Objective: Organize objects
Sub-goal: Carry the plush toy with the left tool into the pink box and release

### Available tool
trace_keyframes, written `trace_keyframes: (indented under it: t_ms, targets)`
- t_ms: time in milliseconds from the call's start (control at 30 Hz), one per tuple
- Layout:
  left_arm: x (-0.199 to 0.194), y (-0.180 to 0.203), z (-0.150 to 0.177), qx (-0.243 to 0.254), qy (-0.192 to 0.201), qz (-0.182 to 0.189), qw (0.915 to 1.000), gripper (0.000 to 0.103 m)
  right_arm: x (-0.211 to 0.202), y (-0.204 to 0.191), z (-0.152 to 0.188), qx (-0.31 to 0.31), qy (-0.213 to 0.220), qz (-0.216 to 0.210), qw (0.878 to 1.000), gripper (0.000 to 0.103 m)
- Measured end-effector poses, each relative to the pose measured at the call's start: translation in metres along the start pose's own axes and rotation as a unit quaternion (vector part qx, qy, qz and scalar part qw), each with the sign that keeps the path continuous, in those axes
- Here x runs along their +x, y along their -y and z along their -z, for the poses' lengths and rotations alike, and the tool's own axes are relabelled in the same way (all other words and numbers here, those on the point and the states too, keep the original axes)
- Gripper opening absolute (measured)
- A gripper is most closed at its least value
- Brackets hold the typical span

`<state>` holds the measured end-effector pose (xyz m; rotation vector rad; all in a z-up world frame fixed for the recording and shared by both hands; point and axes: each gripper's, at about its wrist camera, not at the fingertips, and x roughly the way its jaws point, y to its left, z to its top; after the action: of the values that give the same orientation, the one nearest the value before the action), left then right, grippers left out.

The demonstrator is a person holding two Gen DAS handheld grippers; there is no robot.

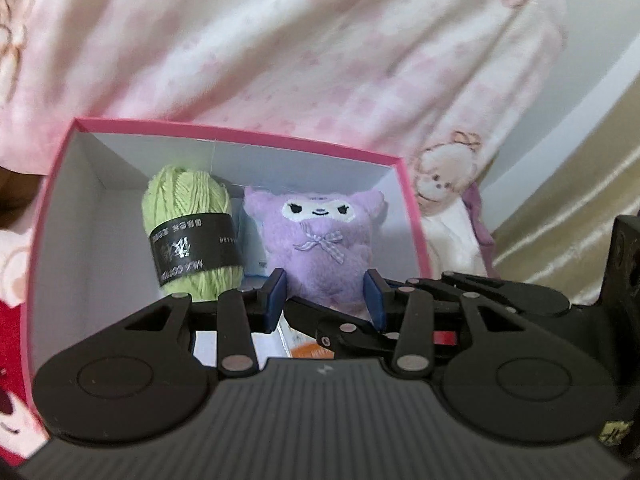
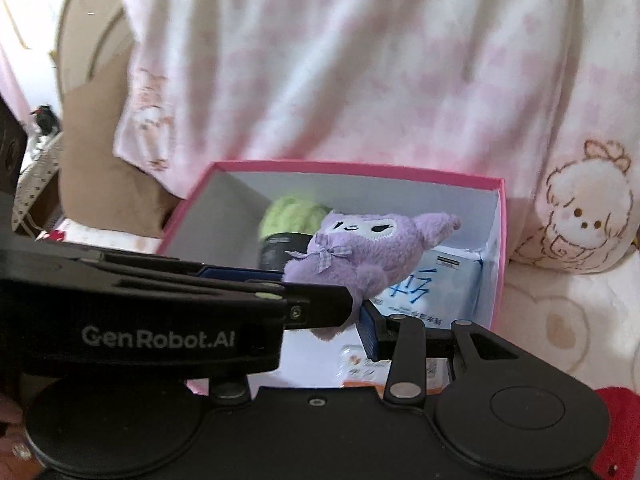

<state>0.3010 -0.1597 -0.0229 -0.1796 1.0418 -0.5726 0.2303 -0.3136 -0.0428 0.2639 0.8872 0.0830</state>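
Observation:
A purple plush toy (image 1: 320, 248) stands upright in a pink box (image 1: 240, 134) with white walls. My left gripper (image 1: 326, 294) is shut on the toy's lower body, a blue pad on each flank. The right gripper (image 2: 328, 322) comes in crosswise. One of its pads (image 2: 370, 332) presses the toy's (image 2: 360, 252) underside, and its other finger is hidden behind the left gripper (image 2: 320, 292). In the left wrist view a right finger (image 1: 320, 320) crosses under the toy. A green yarn ball (image 1: 192, 232) with a black band stands beside the toy.
In the pink box (image 2: 360, 170) lie a blue-white tissue pack (image 2: 432, 292) and an orange-white packet (image 2: 360, 368). Pink-white fleece printed with cartoon animals (image 1: 320, 40) fills the background. Gold-beige fabric (image 1: 580, 200) lies right, a brown cushion (image 2: 100, 152) left, red cloth (image 1: 12, 328) near the box.

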Motion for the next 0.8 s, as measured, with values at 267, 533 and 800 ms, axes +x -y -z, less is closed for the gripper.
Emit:
trace_keyframes:
  t_ms: [267,533,800]
  targets:
    - [0.040,-0.023,-0.005,-0.049,-0.006,0.034,0.9982,0.039,0.031,0.004,-0.008,-0.017,-0.036,0.053,0.998,0.046]
    - [0.056,-0.028,0.000,-0.058,-0.017,0.042,0.9973,0.025,0.010,0.014,-0.001,-0.047,-0.028,0.054,0.997,0.054]
    - [0.072,-0.009,0.006,-0.053,-0.015,0.020,0.9983,0.025,-0.016,0.029,0.025,-0.040,0.004,0.029,0.999,0.024]
